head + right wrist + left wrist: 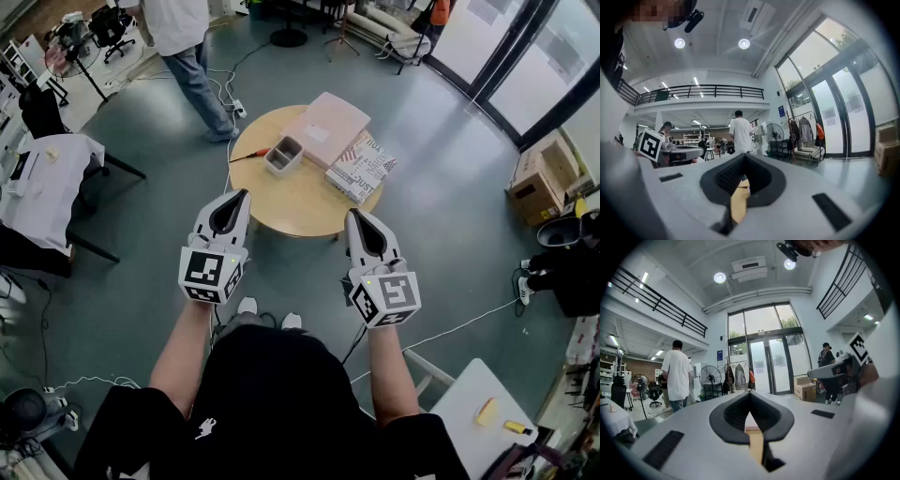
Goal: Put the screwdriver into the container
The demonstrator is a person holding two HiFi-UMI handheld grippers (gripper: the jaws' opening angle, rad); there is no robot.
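A screwdriver with a red handle lies on the left part of the round wooden table. Just to its right stands the small grey container, empty as far as I can see. My left gripper is held in the air at the table's near left edge, shut with nothing in it. My right gripper hovers at the near right edge, also shut and empty. Both point toward the table. In the left gripper view the left gripper looks out level over the room, and so does the right gripper in the right gripper view.
A pink flat box and a printed box lie on the table's far right. A person walks beyond the table. A white-draped table stands left, cardboard boxes right, cables on the floor.
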